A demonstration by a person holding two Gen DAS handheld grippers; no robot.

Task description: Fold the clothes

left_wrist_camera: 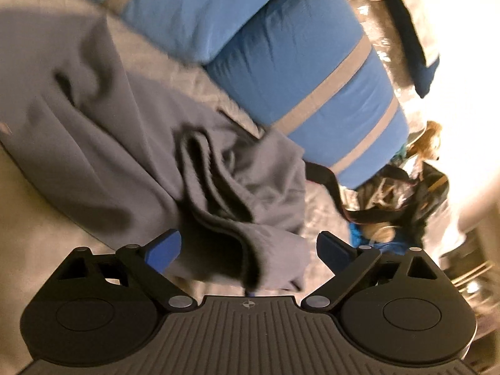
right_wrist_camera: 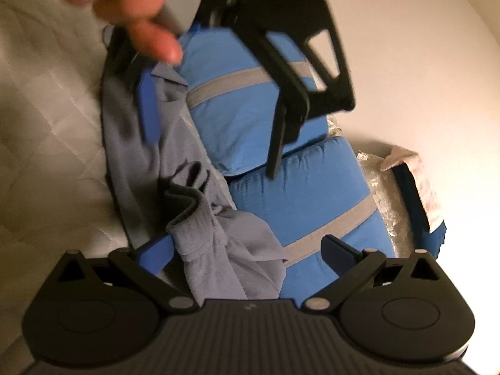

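The soft grey knit garment (left_wrist_camera: pixel 131 143) lies rumpled across the pale quilted mattress (right_wrist_camera: pixel 47 118), its bunched ribbed edge (left_wrist_camera: pixel 218 206) rising just ahead of the left gripper (left_wrist_camera: pixel 248 247), whose blue-padded jaws stand wide apart with cloth between them but not pinched. To do this step well, I judge each gripper should bite a single clean edge, not a wad of folds, before the cloth is drawn flat. The fabric looks limp and crêpe-like, likely to slip. The right gripper (right_wrist_camera: pixel 247 256) also stands open over a crinkled bundle. To the right lie two plump blue pillows with grey stripes (right_wrist_camera: pixel 275 143), smooth and firm-looking.
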